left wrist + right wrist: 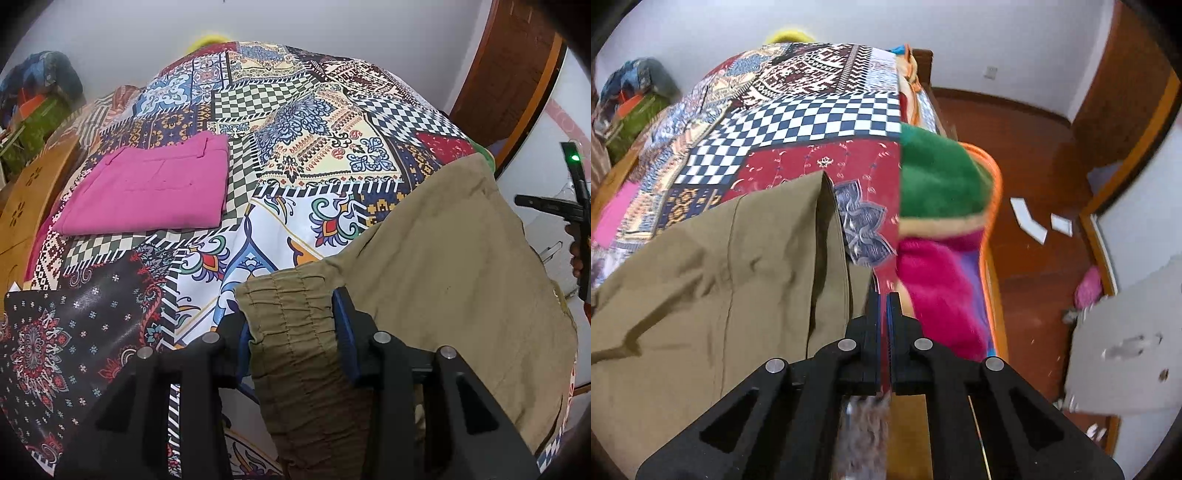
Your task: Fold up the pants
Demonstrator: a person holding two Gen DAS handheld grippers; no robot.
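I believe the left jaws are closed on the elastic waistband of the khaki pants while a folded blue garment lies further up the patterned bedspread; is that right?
Nearly: the folded garment is pink, not blue, as the left wrist view shows. The rest holds: the left gripper has its jaws closed on the elastic waistband of the khaki pants, on the patterned bedspread.

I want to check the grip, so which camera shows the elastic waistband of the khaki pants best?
The left wrist view: the gathered waistband of the khaki pants sits between the left gripper pads. The right wrist view shows only smooth khaki fabric, no waistband.
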